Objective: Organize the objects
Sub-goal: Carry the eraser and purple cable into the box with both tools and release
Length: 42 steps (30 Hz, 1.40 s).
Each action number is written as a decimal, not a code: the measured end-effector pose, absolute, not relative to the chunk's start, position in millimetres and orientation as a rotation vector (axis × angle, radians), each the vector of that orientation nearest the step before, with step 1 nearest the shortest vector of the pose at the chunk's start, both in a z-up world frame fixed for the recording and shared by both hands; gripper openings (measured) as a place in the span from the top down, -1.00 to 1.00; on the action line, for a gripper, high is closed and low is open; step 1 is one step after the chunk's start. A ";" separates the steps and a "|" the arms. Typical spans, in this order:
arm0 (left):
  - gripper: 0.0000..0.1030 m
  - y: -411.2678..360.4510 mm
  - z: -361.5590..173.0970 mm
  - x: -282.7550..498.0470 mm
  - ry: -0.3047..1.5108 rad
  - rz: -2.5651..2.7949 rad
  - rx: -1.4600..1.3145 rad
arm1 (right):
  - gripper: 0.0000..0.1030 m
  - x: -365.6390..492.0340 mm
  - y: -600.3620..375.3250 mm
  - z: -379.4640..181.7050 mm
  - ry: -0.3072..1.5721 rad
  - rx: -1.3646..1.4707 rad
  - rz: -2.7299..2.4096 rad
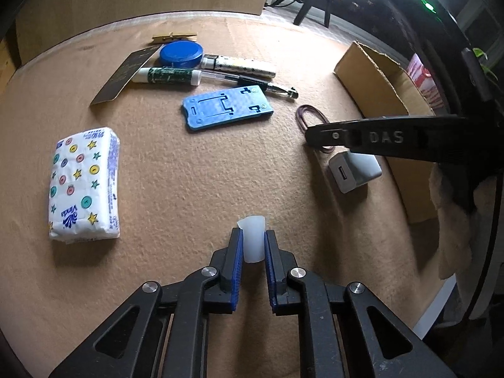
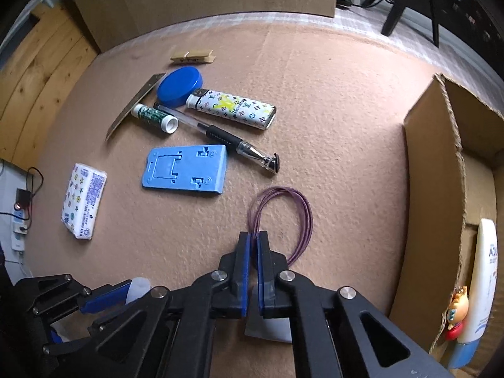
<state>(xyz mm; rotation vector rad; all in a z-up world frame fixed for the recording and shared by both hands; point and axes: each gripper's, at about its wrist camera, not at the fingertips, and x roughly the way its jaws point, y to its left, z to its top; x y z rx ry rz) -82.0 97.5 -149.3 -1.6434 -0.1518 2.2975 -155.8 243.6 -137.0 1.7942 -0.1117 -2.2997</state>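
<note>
Gripping a small translucent white cap [image 1: 252,239] between its blue pads, the left gripper [image 1: 253,236] hangs just above the tan felt table [image 1: 176,189], jaws closed in on the piece from both sides. Over on the other side, the right gripper [image 2: 254,240] has its jaws almost together, pinching one end of the purple rubber-band loop [image 2: 283,217], whose far curve lies on the felt. A white USB charger [image 1: 352,170] sits right under that gripper. Beyond it stands the open cardboard box [image 2: 434,189], with a white lotion tube [image 2: 483,283] and a small cartoon keychain [image 2: 455,312] inside it. That looks like where everything is headed.

Here's the danger. The cap is slick and held only at its lower part; a jolt could pop it out. The bands are thin; the grip may hold only some strands, and the hanging loop could snag on the box wall when it goes over. With both grippers working close together, a collision is possible.

Further out, waiting their turn: a blue phone stand [image 2: 186,170], a pen [image 2: 217,135], a patterned lighter [image 2: 233,108], a green tube [image 2: 154,116], a blue lid [image 2: 179,86], a dark card [image 1: 126,75], a clothespin [image 2: 192,56] and a tissue pack [image 1: 84,186].
</note>
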 end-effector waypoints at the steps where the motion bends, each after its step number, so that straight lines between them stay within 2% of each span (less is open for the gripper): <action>1: 0.74 96.1 -148.7 -81.1 -0.160 2.298 -1.644 | 0.92 -154.5 246.0 -134.7 -0.133 1.784 -2.303; 12: 0.75 70.0 -133.5 -83.1 -0.216 2.351 -1.609 | 0.92 -138.2 260.3 -86.3 -0.276 1.621 -2.362; 19: 0.75 81.3 -111.3 -98.7 -0.198 2.366 -1.537 | 0.92 -114.1 290.7 -51.8 -0.351 1.528 -2.446; 27: 0.75 135.7 -84.0 -122.7 -0.126 2.334 -1.436 | 0.92 -73.9 340.5 -37.8 -0.387 1.520 -2.553; 42: 0.75 261.2 -58.0 -178.9 -0.018 2.257 -1.312 | 0.92 -44.9 394.7 -54.6 -0.451 1.576 -2.597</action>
